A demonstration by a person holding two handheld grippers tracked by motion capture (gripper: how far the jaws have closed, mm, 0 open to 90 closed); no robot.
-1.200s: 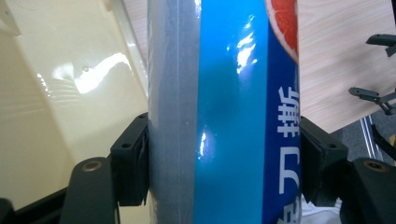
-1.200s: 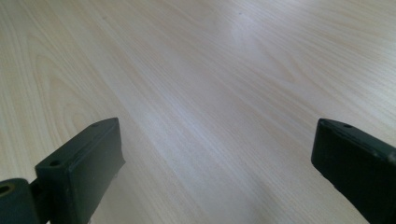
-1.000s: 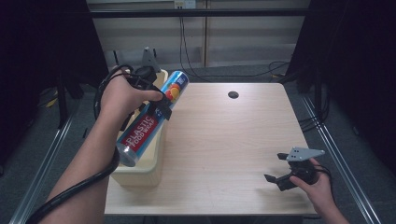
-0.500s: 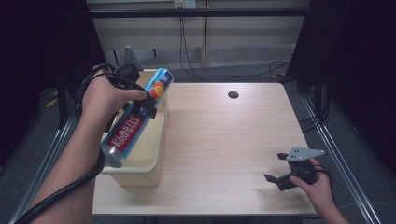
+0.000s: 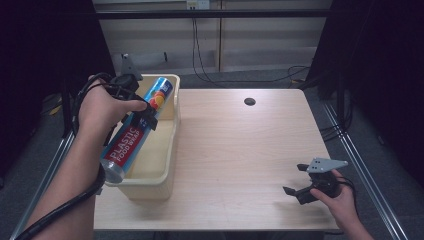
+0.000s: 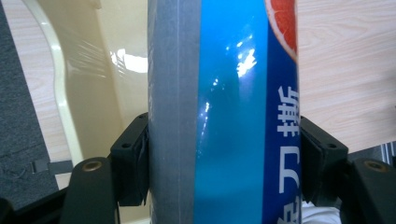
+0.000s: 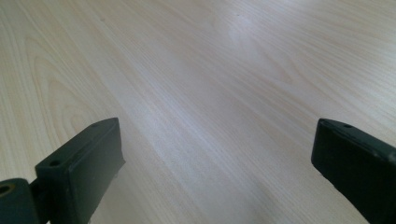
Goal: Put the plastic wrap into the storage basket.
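Left gripper (image 5: pixel 141 116): jaws clamped on plastic food wrap tube (image 5: pixel 136 131), held tilted above cream bin (image 5: pixel 150 177) at table's (image 5: pixel 240 150) left edge. Right gripper (image 5: pixel 300 182): jaws apart, nothing between, low over wood nr front-right corner

Wrap box (image 5: pixel 137 131) over cream bin (image 5: pixel 150 177)

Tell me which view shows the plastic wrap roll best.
The high view: the whole roll shows, label readable, held by the left tongs above the bin. The left gripper view shows a close-up of its middle, clamped between the jaws.
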